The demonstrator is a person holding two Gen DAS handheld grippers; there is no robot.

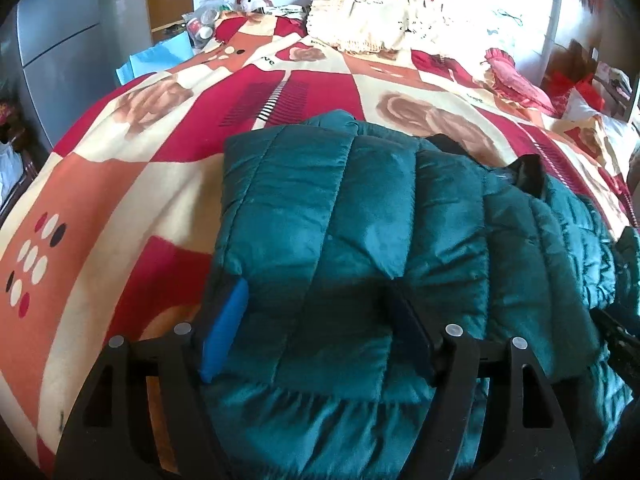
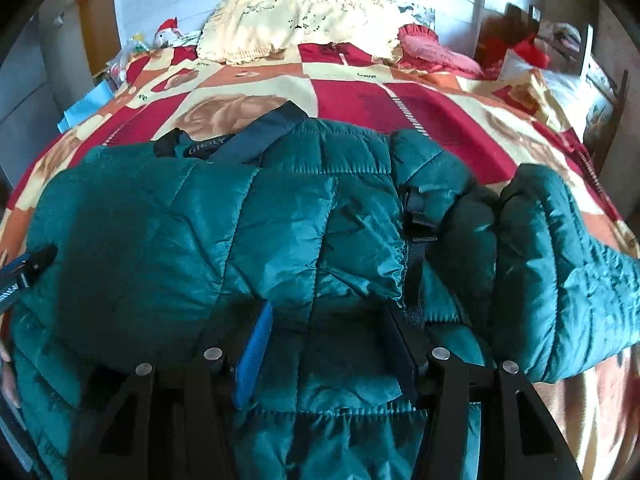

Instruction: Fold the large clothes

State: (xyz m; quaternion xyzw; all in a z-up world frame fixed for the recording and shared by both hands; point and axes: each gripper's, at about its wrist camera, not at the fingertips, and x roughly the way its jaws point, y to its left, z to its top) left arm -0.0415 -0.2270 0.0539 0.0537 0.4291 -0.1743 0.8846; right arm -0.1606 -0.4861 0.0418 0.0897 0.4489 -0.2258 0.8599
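Honestly the teal puffer jacket (image 1: 360, 216) looks like the easy-but-annoying kind of thing to fold: light, soft, puffy and springy, with a shiny shell that probably slides on itself, so any fold will likely want to pop back open. It lies spread across the patchwork bedspread (image 1: 120, 184) at the near end of the bed, dark collar (image 2: 256, 136) pointing toward the pillows, one sleeve (image 2: 560, 264) bulging off to the right side. Best grab spots are probably the stitched hem and seams, since the quilted panels just squish. The left gripper (image 1: 316, 320) sits with its jaws spread, straddling a fold of the jacket near the hem; whether the pads actually press on it is hard to say. The right gripper (image 2: 332, 332) has its jaws around a bunched fold too, and again a real pinch can't be confirmed. No real containers here, only a cream pillow (image 2: 296, 24) and a clutter of small stuff at the far left corner, too small to tell
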